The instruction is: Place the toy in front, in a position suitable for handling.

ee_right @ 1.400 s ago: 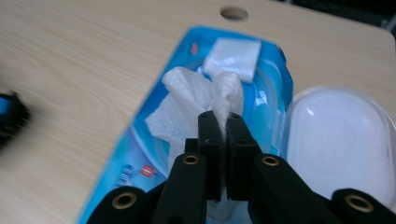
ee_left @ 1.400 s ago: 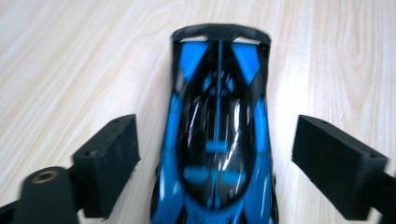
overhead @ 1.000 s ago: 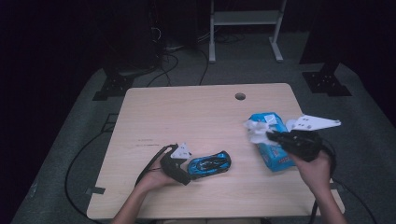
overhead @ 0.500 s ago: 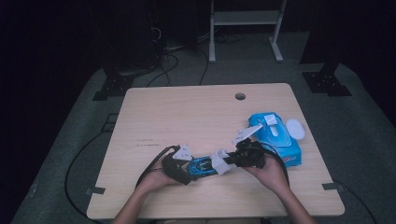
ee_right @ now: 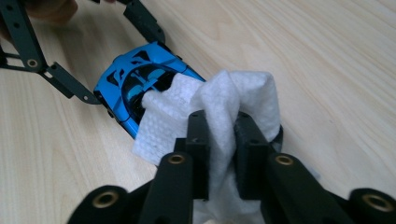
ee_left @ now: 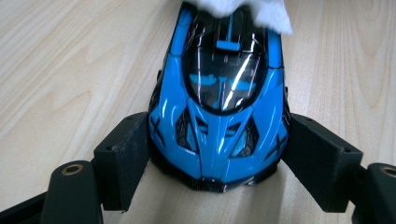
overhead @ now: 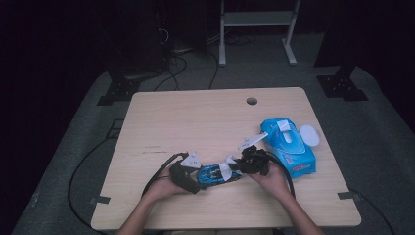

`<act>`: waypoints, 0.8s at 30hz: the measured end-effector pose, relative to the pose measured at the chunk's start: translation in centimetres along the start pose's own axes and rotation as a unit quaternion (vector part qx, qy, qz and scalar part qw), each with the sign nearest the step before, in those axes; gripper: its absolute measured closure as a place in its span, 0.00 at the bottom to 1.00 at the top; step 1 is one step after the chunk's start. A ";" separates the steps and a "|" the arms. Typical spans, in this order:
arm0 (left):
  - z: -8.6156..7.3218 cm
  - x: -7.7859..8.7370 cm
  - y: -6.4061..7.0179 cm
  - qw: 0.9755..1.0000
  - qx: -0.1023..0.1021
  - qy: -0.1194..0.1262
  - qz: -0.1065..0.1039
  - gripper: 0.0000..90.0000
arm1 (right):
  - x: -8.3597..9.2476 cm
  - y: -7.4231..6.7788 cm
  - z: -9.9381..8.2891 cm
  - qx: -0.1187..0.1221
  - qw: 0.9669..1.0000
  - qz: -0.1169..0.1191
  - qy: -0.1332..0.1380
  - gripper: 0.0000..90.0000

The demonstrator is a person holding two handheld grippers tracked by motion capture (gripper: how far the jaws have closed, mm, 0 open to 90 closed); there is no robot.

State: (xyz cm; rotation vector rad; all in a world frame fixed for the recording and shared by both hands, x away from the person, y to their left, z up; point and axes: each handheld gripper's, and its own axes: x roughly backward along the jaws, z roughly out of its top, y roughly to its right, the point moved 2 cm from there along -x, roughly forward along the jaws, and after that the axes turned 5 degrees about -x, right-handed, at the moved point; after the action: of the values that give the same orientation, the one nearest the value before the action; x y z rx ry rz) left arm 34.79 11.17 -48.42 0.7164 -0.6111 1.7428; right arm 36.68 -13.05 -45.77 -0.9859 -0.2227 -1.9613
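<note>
A blue toy car (ee_left: 219,107) lies on the wooden table (overhead: 195,122) near its front edge. My left gripper (ee_left: 219,154) is shut on the car's nose, a pad against each flank; its jaws have just been closing on it. The right gripper (ee_right: 219,140) is shut on a white wet wipe (ee_right: 219,102), with its jaws just closing further on the fold. The wipe drapes over the car's (ee_right: 135,79) rear. In the high view the left gripper (overhead: 195,177), the car (overhead: 215,174), the wipe (overhead: 226,167) and the right gripper (overhead: 235,168) form one line.
A blue pack of wipes (overhead: 288,147) lies at the right of the table, its white lid (overhead: 309,134) flipped open. A cable hole (overhead: 251,101) sits near the far edge. Cables trail off the left edge, and stand legs (overhead: 254,54) rise from the floor beyond.
The right hand has come left and down from the wipe pack to the car, bringing the wipe with it. The left hand and the car have stayed in place.
</note>
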 end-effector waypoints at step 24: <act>0.0 0.0 0.5 1.000 0.001 -0.003 0.015 0.29 | 0.8 -2.8 -1.4 0.059 0.997 -0.050 -0.015 0.92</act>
State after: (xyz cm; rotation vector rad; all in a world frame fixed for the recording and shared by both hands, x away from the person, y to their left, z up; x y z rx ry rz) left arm 34.29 11.02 -48.46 0.7170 -0.6271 1.7701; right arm 33.45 -12.65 -45.49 -0.9438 -0.4069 -2.0012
